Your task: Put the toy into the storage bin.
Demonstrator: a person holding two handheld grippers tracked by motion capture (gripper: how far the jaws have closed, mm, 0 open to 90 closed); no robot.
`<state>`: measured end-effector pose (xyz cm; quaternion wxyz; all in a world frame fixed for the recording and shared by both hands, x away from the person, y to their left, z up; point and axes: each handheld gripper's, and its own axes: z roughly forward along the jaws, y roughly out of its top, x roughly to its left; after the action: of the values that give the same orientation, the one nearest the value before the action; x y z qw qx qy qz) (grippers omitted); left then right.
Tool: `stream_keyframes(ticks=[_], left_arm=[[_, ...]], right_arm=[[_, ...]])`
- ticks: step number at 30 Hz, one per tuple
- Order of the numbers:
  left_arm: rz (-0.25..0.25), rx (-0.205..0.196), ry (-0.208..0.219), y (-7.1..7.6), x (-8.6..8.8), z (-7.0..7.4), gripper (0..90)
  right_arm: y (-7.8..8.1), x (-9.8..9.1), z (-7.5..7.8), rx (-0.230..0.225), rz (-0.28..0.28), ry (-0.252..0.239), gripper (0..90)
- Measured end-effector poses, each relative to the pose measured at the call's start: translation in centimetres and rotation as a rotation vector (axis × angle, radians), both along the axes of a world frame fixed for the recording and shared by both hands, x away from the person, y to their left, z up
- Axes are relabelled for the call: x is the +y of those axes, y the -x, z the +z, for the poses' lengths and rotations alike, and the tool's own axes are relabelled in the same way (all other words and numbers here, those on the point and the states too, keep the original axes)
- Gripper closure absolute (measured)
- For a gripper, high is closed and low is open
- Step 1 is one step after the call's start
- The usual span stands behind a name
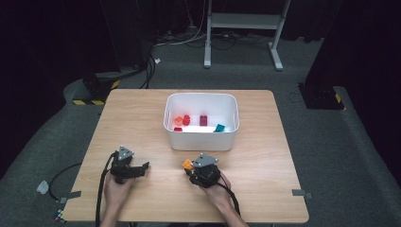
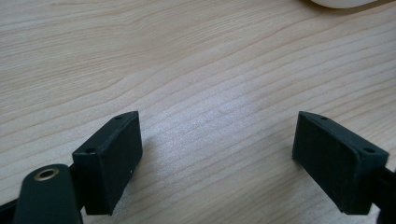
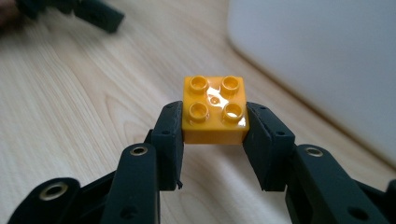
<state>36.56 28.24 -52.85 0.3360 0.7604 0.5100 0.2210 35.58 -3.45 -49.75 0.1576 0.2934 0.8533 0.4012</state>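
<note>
1. The right gripper (image 3: 214,122) has its two black jaws clamped on the sides of a yellow-orange brick (image 3: 214,110), four studs facing up, so that one is properly held.
2. From the high view, that brick (image 1: 187,164) sits at the near middle of the wooden table (image 1: 137,118), just in front of the white bin (image 1: 201,137) and a bit left of its centre. Can't really tell from up there whether it's lifted or resting on the wood.
3. The left gripper (image 2: 217,154) is wide open with nothing but bare table between the jaws. In the high view it's (image 1: 144,166) at the near left, well apart from the brick, pointing right.
4. Inside the bin there's an orange brick (image 1: 178,120), a red brick (image 1: 187,119), a dark red brick (image 1: 203,120) and a teal brick (image 1: 219,127), all lying loose along the floor.
5. The bin stands at the far middle of the table.
</note>
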Motion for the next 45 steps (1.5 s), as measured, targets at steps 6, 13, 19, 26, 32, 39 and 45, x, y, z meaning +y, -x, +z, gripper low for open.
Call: stream_keyframes(ticks=[6,13,19,26,32,39,45], left_arm=[[0.000,0.000,0.001,0.0,0.0,0.0,16.0],[0.001,0.001,0.001,0.0,0.0,0.0,16.0],[0.000,0.001,0.001,0.0,0.0,0.0,16.0],[0.000,0.000,0.001,0.0,0.0,0.0,16.0],[0.000,0.000,0.001,0.0,0.0,0.0,16.0],[0.000,0.000,0.001,0.0,0.0,0.0,16.0],[0.000,0.000,0.001,0.0,0.0,0.0,16.0]], right_arm=[[-0.1,-1.3,4.6,-0.032,0.020,-0.057,59.0],[-1.4,-3.1,11.2,-0.069,0.017,-0.130,59.0],[-4.9,-4.4,14.8,-0.036,-0.047,-0.164,59.1],[-9.0,-4.7,15.0,0.024,-0.139,-0.131,58.7],[-11.2,-4.7,14.0,0.048,-0.195,-0.123,53.0],[-11.4,-5.2,13.7,0.057,-0.212,-0.121,44.6],[-9.8,-6.4,14.0,0.032,-0.194,-0.167,41.6]])
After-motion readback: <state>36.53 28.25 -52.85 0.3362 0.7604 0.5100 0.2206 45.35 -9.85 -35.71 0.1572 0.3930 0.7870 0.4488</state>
